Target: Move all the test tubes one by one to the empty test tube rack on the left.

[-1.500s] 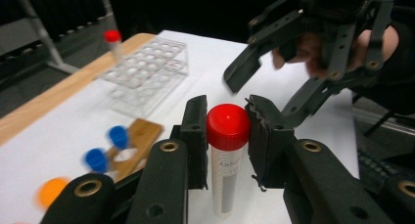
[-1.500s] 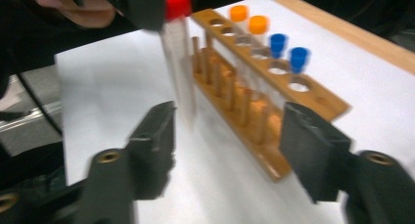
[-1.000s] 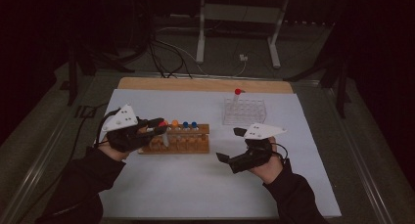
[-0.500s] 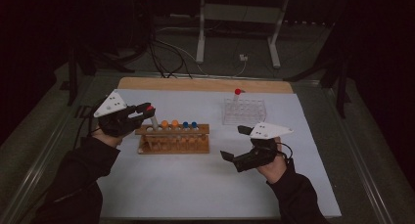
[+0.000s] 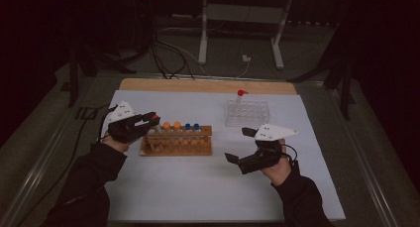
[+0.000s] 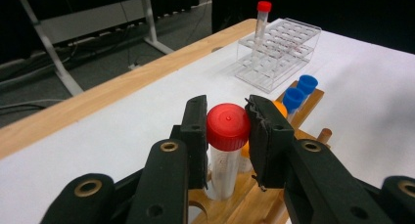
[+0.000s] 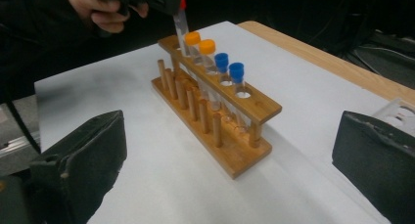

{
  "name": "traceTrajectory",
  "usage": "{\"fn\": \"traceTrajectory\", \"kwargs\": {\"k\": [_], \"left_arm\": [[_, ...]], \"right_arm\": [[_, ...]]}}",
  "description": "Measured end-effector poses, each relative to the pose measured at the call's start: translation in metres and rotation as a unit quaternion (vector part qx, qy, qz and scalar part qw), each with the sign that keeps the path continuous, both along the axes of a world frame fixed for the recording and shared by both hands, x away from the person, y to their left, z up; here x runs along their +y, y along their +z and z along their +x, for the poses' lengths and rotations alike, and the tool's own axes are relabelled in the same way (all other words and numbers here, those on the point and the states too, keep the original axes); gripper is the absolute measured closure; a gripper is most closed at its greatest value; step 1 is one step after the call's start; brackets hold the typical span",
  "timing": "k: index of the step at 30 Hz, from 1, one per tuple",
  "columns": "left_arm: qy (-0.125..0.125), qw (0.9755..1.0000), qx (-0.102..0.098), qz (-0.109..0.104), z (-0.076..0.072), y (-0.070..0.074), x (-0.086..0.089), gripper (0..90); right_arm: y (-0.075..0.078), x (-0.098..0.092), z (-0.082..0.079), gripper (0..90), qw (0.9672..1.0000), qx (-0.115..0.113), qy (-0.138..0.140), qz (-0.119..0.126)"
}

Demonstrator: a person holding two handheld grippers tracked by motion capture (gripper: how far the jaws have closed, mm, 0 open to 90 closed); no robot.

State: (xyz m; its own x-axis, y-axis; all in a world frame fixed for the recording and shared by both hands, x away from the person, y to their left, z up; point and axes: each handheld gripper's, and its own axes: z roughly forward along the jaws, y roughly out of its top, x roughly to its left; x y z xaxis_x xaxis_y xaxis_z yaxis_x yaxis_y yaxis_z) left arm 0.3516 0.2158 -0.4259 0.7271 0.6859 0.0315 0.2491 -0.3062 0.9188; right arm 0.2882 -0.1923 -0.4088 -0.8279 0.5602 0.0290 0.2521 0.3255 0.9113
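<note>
A white sheet covers most of the table, with a bare wooden strip along its far edge and a grey metal frame around it; beyond lie a dark floor, loose cables and the legs of a pale stand. The wooden rack sits left of centre on the sheet, holding two orange-capped and two blue-capped tubes. The clear rack stands further back to the right, well apart from it, with one red-capped tube upright at its far corner. The left gripper is clamped on the red tube just below its cap, at the wooden rack's left end; in the right gripper view the tube leans above the end hole. The right gripper hangs over the sheet right of the wooden rack, jaws spread wide with nothing between them. The near half of the sheet offers open room, as does its right margin.
</note>
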Motion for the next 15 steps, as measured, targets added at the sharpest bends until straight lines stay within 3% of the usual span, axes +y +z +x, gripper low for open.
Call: {"fn": "traceTrajectory", "kwargs": {"k": [15], "left_arm": [[-0.003, 0.9995, 0.02, 0.026, 0.003, -0.014, -0.004, 71.7]], "right_arm": [[0.0, -0.002, 0.001, 0.0, 1.0, 0.002, 0.003, 0.001]]}}
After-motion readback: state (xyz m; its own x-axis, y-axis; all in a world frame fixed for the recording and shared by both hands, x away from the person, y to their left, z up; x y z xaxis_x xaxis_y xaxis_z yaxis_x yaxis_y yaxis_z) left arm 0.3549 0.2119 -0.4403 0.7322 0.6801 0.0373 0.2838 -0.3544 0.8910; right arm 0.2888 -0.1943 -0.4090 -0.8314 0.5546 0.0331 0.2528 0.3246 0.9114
